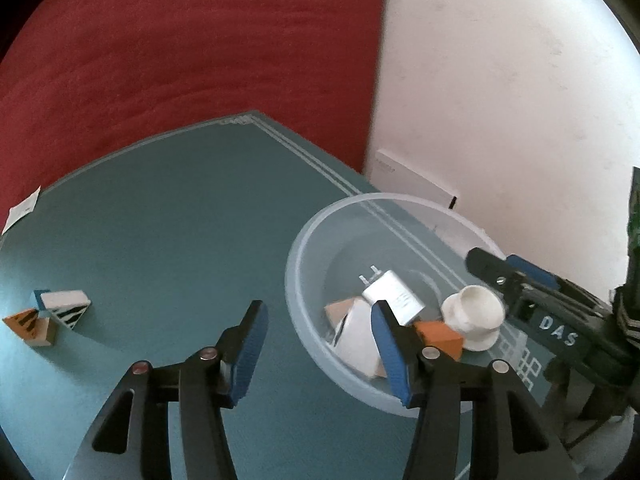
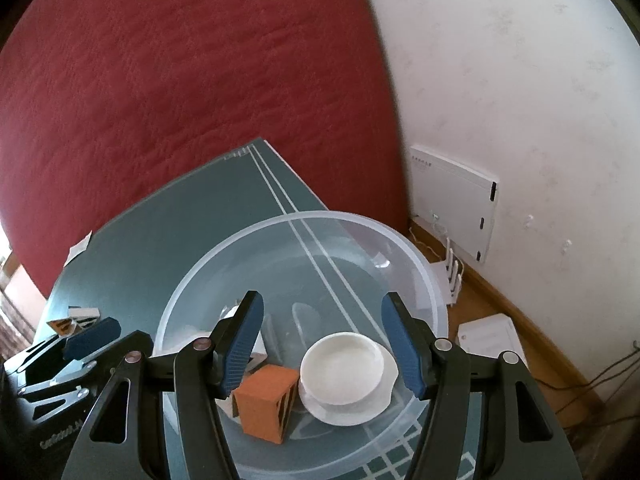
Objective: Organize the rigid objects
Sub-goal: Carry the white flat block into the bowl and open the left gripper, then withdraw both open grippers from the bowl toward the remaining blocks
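Your left gripper had its blue-padded jaws apart with nothing between them, poised over the near left rim of the clear plastic bowl. Your right gripper also stood parted and empty, hanging above the bowl's inside, with its pads on either side of the white cup below, not touching it.

Inside the bowl, the cup sat upright on a small white saucer at the near right. Just beside it on the left lay an orange wedge block, and past that a white plug adapter with its prongs pointing away from you. Under the adapter rested a pale block with a white face.

The bowl stood on a teal table marked with white lines. Well apart from the bowl, toward the table's left side, two more wedge blocks remained: an orange striped one touching a white zebra-striped one. A slip of paper lay at the table's far left edge. Behind were a red surface and a white wall.
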Motion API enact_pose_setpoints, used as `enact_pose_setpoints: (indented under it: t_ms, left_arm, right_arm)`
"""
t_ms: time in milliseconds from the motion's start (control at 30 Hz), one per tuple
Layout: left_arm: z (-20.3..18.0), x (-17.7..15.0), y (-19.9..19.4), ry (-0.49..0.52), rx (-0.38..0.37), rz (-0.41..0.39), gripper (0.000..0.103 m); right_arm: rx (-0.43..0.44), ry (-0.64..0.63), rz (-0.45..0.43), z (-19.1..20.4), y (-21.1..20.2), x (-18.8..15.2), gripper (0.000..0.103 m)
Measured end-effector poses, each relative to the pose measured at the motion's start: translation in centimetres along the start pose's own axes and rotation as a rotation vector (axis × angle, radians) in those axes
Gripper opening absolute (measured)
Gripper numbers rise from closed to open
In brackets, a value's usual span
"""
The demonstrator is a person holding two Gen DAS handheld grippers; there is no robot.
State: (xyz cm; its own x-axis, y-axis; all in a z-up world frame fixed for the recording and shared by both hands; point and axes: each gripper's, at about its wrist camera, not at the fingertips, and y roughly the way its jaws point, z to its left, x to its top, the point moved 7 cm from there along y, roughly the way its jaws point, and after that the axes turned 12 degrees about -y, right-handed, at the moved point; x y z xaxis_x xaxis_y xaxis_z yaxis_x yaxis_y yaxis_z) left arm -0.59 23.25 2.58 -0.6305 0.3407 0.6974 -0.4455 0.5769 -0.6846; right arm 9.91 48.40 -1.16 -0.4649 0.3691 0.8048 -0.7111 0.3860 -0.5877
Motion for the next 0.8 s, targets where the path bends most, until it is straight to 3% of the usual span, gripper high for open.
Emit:
enact_pose_setpoints:
  t_ms: [167, 433, 800]
  left_arm:
    - [1.9, -0.6, -0.4, -0.02, 0.046, 0.009, 0.059]
    - [3.5, -1.9, -0.8, -0.005, 0.129, -0.021, 0.08]
    - [5.2, -3.0, -2.3, -0.029, 0.163, -0.014, 0.082]
  right_arm:
    - [-0.002, 0.001, 0.001, -0.4, -0.1, -0.1, 0.063]
    - [-0.006, 0.001, 0.006, -0.1, -0.3, -0.5, 0.063]
    - [-0.015, 0.005, 0.02, -0.1, -0.3, -0.8, 0.063]
